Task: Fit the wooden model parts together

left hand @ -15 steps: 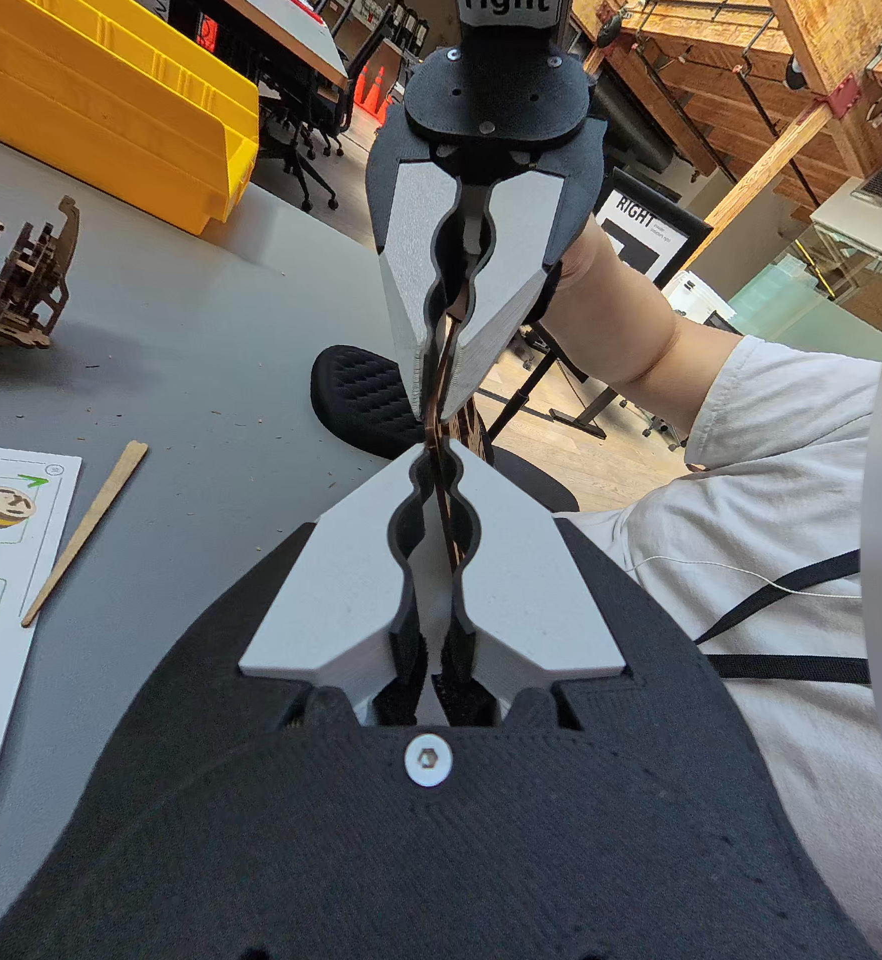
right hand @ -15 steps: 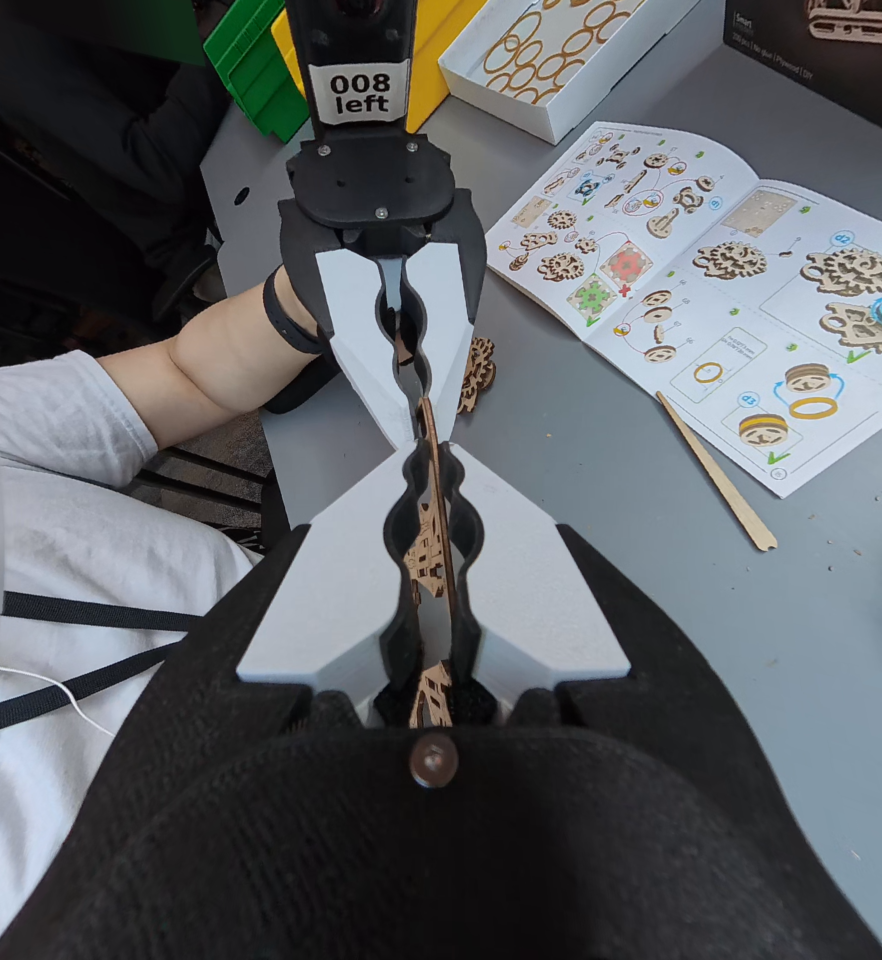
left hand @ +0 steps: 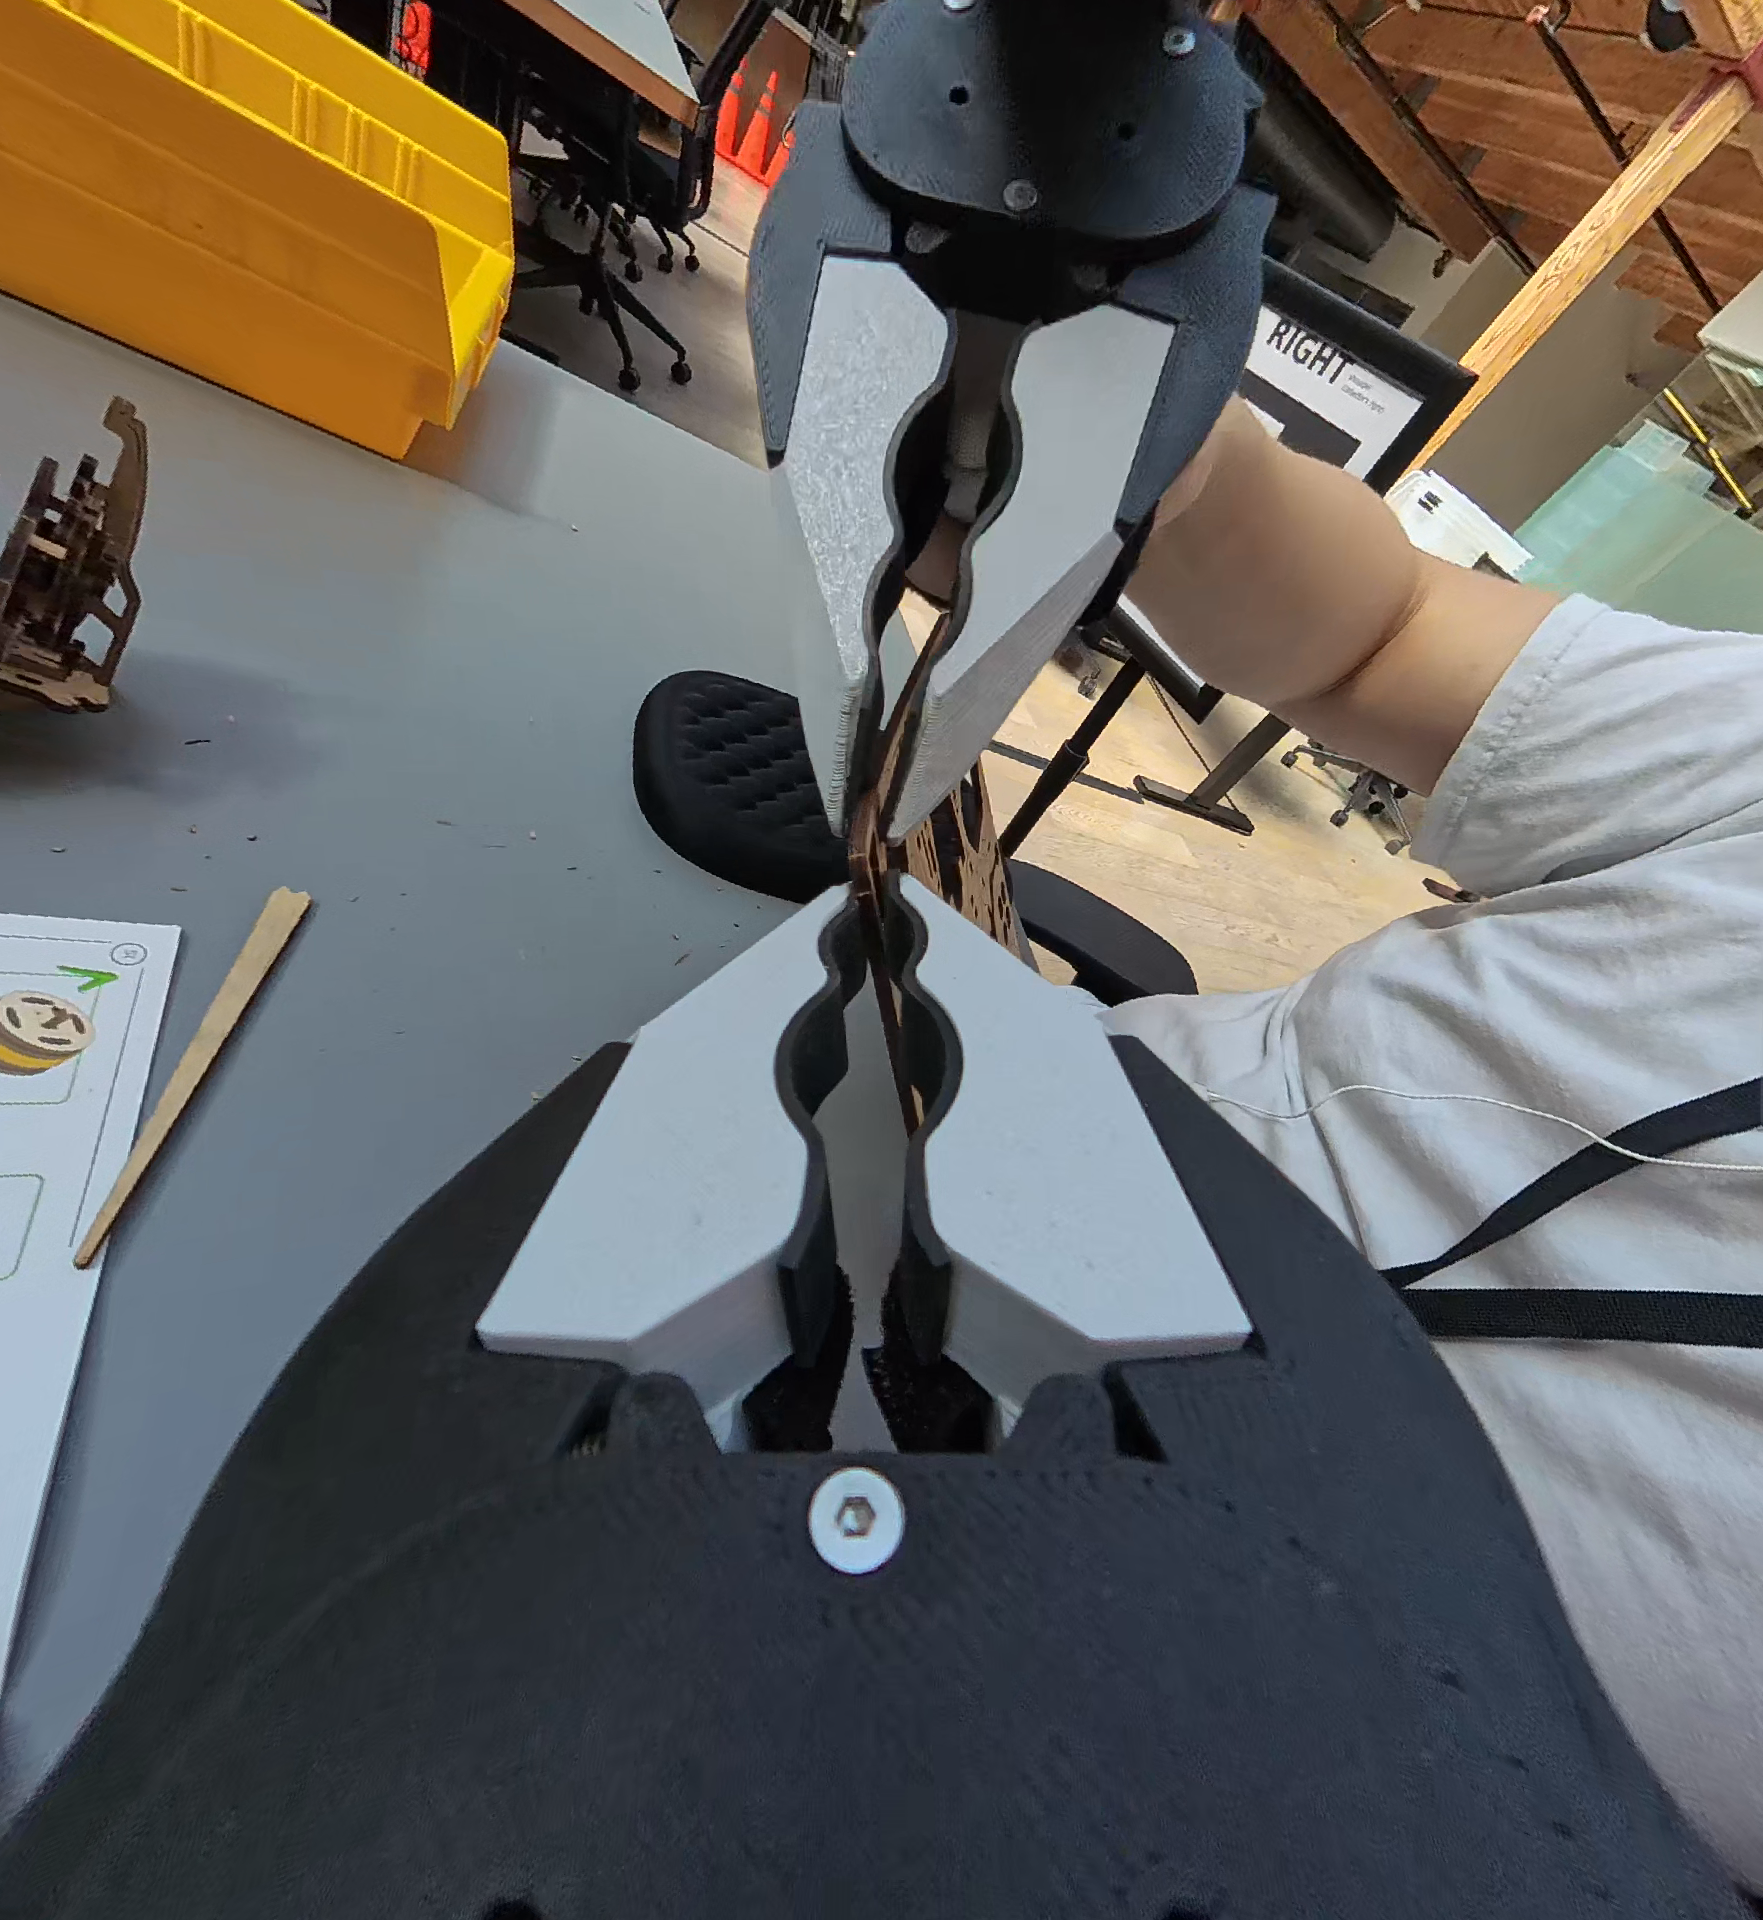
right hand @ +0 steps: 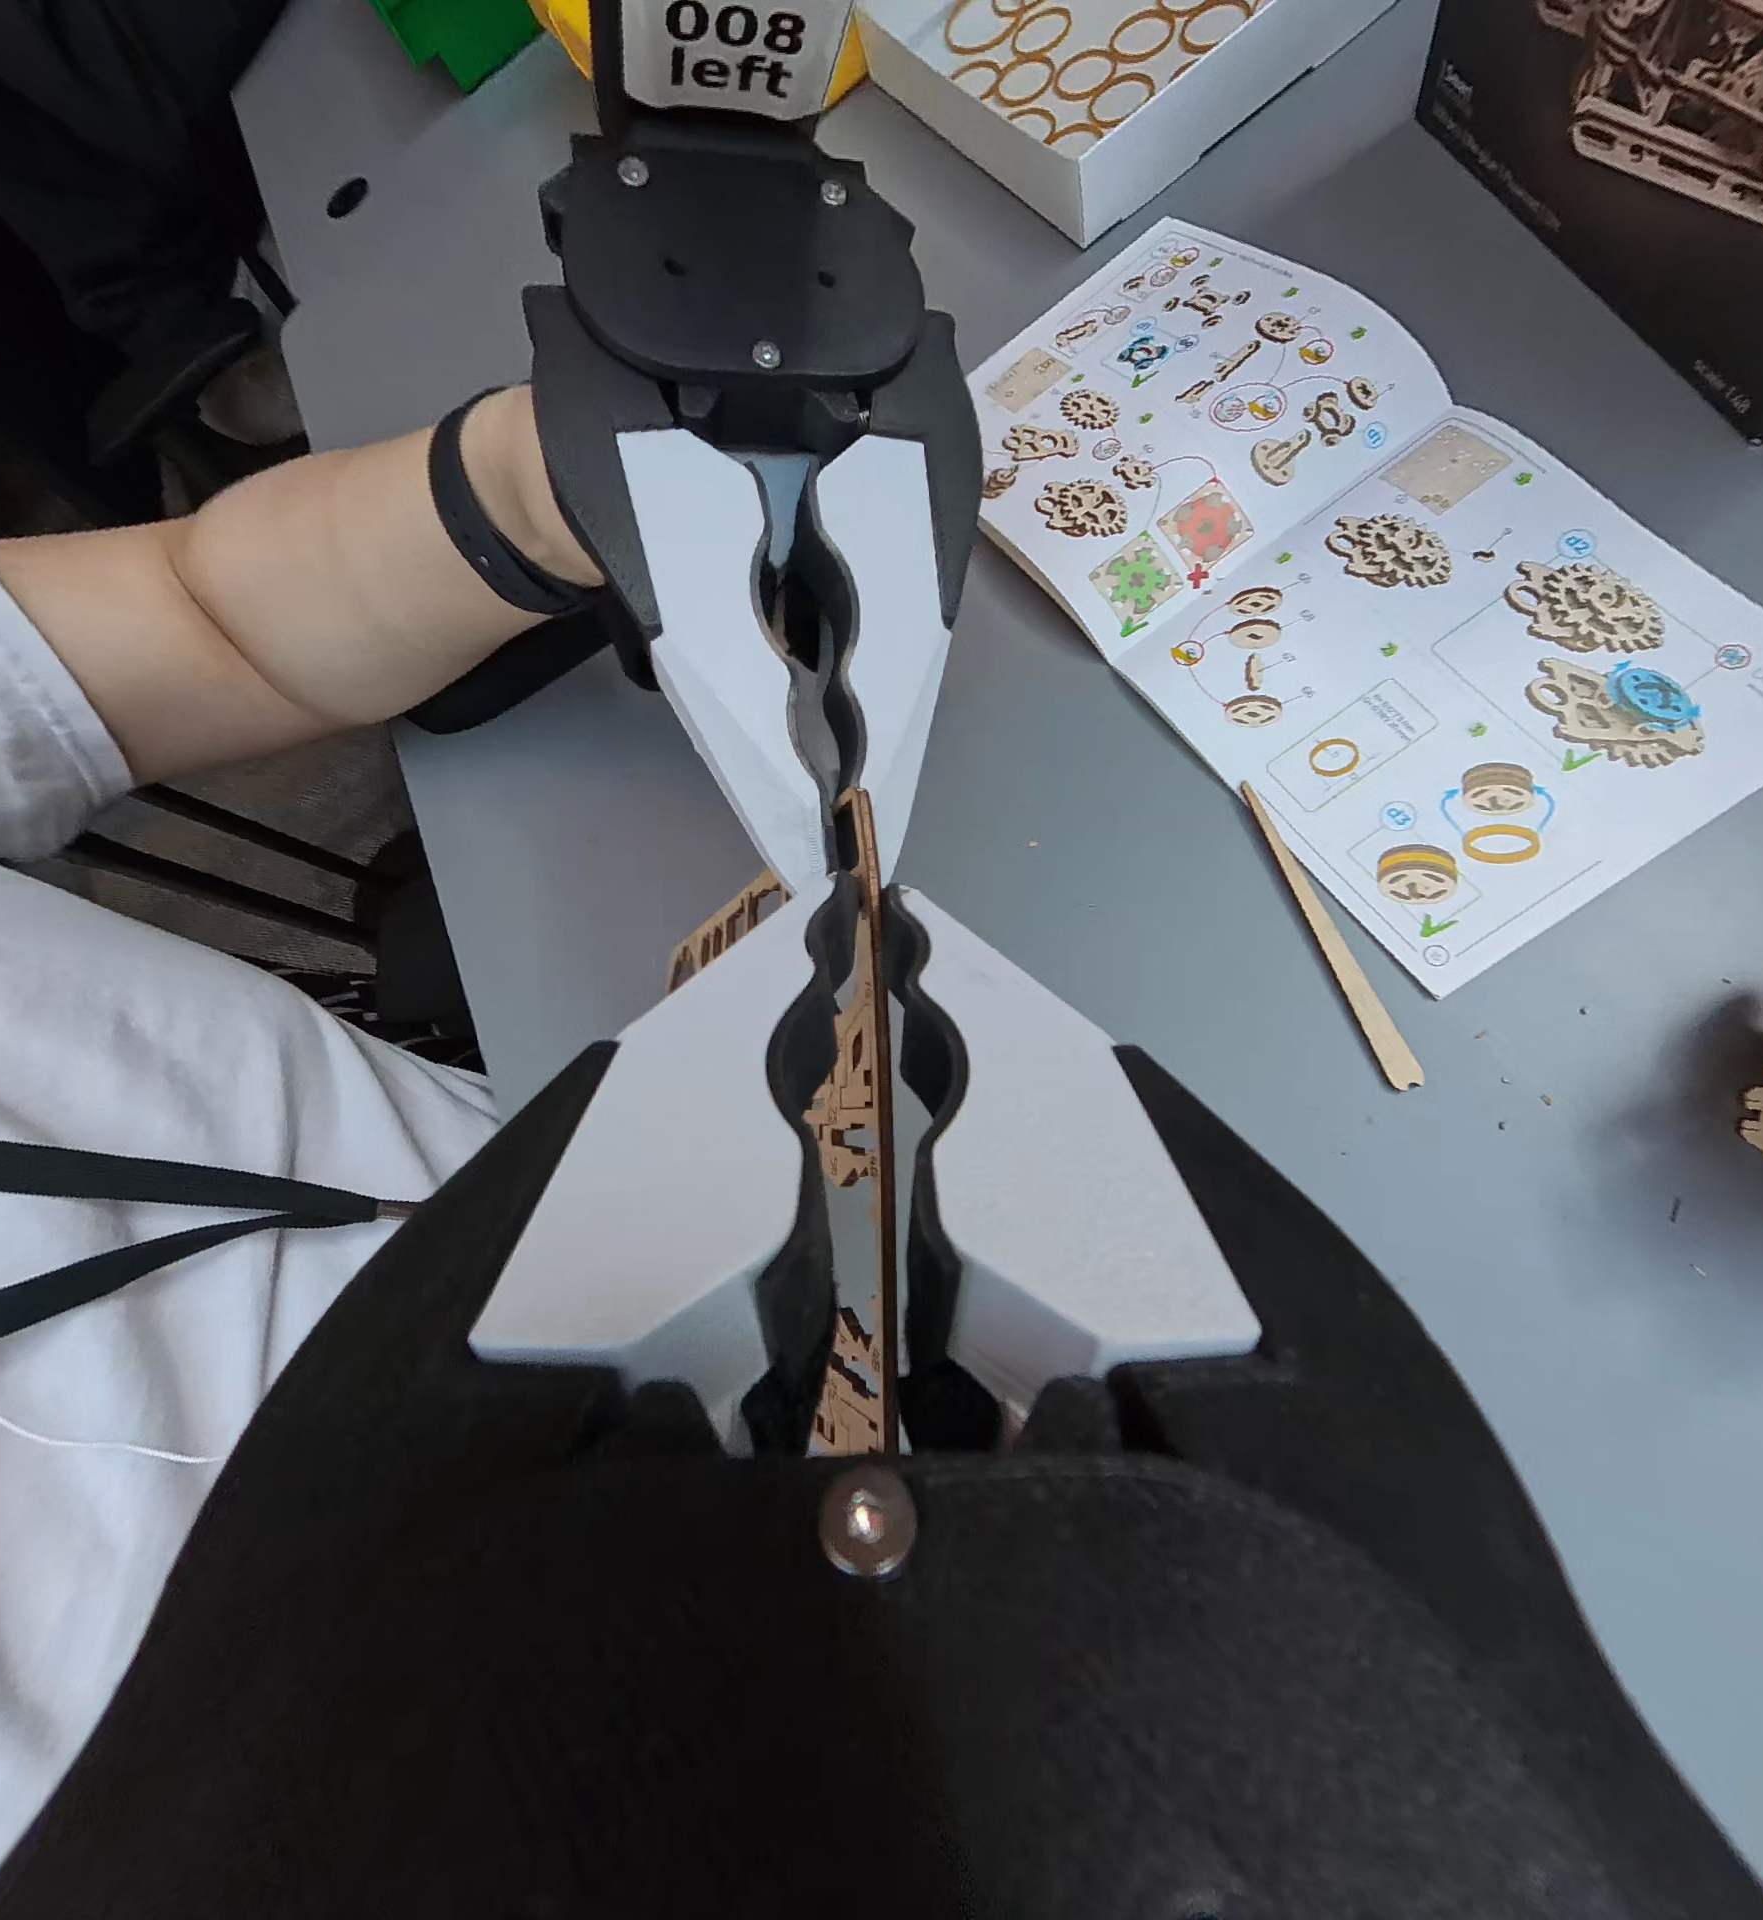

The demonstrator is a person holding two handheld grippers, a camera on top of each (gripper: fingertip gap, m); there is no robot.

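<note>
You have brought the right gripper (left hand: 864,821) closer to the left gripper (left hand: 872,899), and the wooden sheet (right hand: 861,1049) between them now leans slightly.

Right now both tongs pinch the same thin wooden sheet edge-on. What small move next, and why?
Probably steady the left tongs and gently twist the right tongs: both are shut on the wooden sheet, tips nearly touching, so a small flex might free a part.
</note>
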